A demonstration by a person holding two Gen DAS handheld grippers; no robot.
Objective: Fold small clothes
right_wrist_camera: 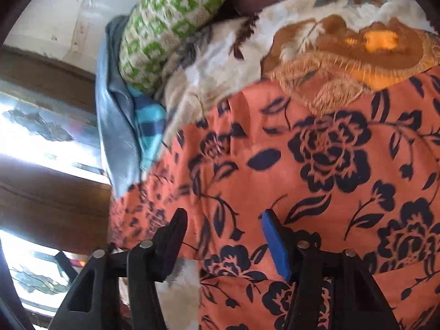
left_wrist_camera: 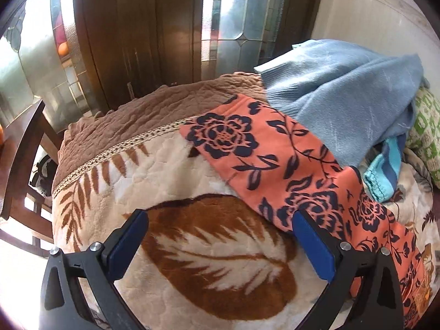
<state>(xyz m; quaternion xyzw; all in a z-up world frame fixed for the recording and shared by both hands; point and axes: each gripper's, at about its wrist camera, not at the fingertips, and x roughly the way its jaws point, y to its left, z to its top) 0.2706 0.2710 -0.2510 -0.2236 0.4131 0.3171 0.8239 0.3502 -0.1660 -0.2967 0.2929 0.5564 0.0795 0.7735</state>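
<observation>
Looking down my left gripper (left_wrist_camera: 220, 217), I see its blue-padded fingers spread wide apart with nothing between them, hanging above the plush leaf-print blanket (left_wrist_camera: 176, 247); the right-hand finger's tip overlaps the near edge of the orange floral garment (left_wrist_camera: 275, 165), though I cannot tell whether it touches. That garment lies spread flat across the blanket, running away toward a crumpled light blue sweater (left_wrist_camera: 341, 99) that rests over its far end, with a turquoise striped piece (left_wrist_camera: 385, 170) just beside it and a green patterned pillow (left_wrist_camera: 426, 126) behind. My right gripper (right_wrist_camera: 224, 217) sits low over the same orange floral garment (right_wrist_camera: 316, 165), fingers partly apart; the picture is blurred here, so the cloth seems to lie beneath the fingers rather than pinched between them. No pad visibly presses on fabric.
</observation>
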